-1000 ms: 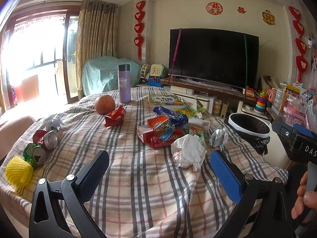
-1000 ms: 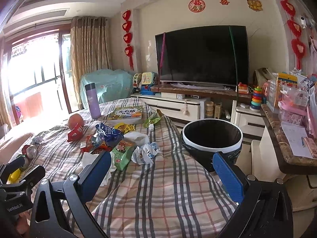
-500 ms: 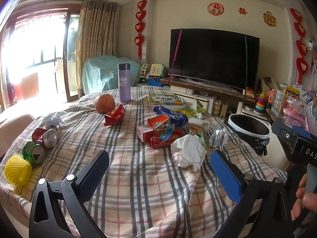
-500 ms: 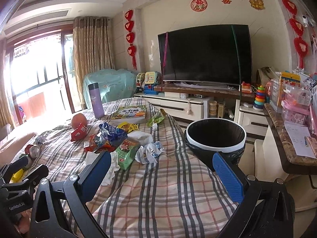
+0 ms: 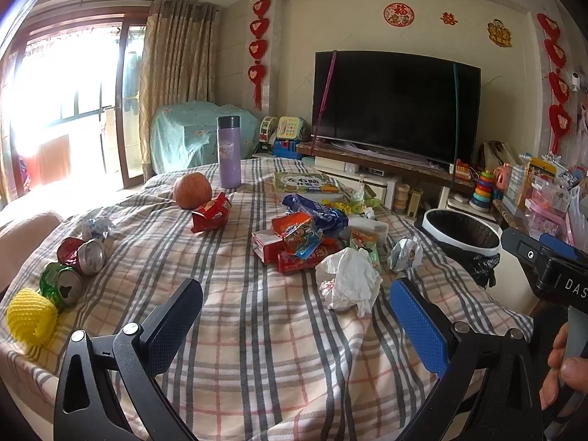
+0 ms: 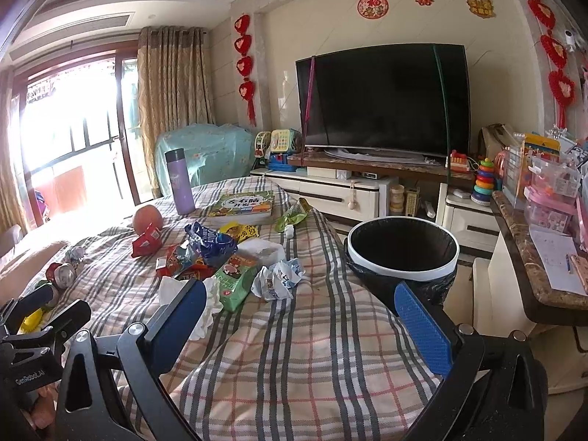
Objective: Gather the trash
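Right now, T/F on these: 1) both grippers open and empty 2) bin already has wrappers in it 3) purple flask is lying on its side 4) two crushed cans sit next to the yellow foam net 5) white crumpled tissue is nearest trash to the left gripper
1) True. The left gripper and right gripper are both open, holding nothing.
2) False. The bin shows only its black liner; no wrappers are visible inside.
3) False. The purple flask stands upright.
4) True. Two crushed cans lie beside the yellow foam net.
5) True. The white crumpled tissue lies just ahead of it.
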{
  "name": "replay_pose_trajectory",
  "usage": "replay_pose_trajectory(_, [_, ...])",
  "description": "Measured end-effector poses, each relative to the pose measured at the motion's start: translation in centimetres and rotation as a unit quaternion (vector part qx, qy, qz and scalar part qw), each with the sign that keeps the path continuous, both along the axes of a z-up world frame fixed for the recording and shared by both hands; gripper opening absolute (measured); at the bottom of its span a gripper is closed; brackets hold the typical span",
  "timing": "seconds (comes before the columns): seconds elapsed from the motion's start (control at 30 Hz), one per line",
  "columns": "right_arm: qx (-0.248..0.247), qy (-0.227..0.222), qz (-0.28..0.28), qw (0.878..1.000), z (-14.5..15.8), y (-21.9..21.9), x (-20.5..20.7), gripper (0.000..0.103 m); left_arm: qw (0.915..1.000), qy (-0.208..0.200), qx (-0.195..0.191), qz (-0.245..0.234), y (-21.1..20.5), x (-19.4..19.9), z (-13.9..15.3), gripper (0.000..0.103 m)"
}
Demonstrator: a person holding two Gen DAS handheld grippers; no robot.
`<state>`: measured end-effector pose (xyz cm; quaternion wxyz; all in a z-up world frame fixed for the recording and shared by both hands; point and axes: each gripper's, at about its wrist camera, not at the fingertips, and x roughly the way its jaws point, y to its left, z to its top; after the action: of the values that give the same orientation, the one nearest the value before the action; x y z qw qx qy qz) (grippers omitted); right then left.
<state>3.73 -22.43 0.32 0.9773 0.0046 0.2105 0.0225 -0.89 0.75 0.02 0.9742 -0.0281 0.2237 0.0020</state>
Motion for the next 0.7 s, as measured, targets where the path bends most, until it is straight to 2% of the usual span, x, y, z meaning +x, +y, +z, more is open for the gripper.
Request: replay_pose_trajectory(0.7, [0.021,0.036,0.019,0.999,-1.5,-0.7,1.8,0.103,0.9991,0.041,0.0,-0.015,-0.6,2.2,-0.8,0.102])
